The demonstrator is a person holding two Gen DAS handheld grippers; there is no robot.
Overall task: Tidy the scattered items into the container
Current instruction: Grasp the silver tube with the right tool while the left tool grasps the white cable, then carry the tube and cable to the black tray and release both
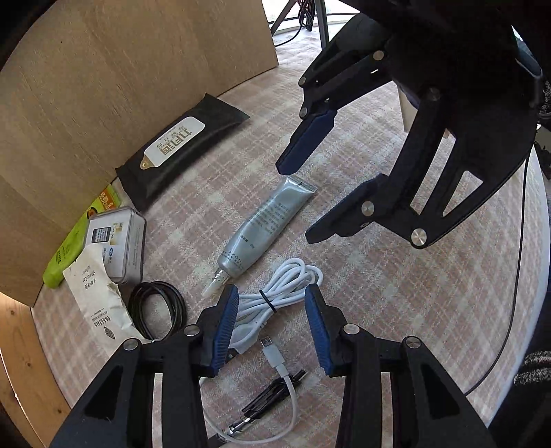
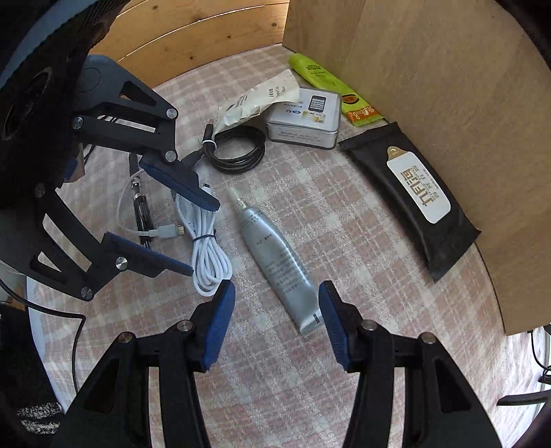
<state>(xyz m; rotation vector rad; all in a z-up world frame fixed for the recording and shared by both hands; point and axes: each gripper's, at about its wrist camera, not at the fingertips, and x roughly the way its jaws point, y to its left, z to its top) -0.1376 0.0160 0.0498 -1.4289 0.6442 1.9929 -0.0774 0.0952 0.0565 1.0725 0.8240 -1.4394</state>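
A silver tube [image 1: 261, 227] [image 2: 279, 262] lies on the checked cloth. My right gripper [image 2: 275, 293] [image 1: 292, 203] is open, its jaws on either side of the tube's crimped end. My left gripper [image 1: 272, 296] [image 2: 203, 237] is open over a bundled white cable [image 1: 275, 303] [image 2: 206, 248]. A black coiled cable [image 1: 158, 306] [image 2: 237, 148], a metal tin [image 1: 120, 241] [image 2: 306, 117], a black wipes pack [image 1: 175, 148] [image 2: 413, 193], a green packet [image 1: 75, 241] [image 2: 330, 86] and a torn white sachet [image 1: 100, 303] [image 2: 255, 100] lie about.
A tall cardboard box wall [image 1: 103, 86] [image 2: 447, 86] stands behind the items. A short white cable [image 1: 279, 358] [image 2: 165, 231] and a black clip [image 1: 272, 389] [image 2: 141, 203] lie near my left gripper. A wooden edge [image 2: 206, 31] borders the cloth [image 1: 396, 293].
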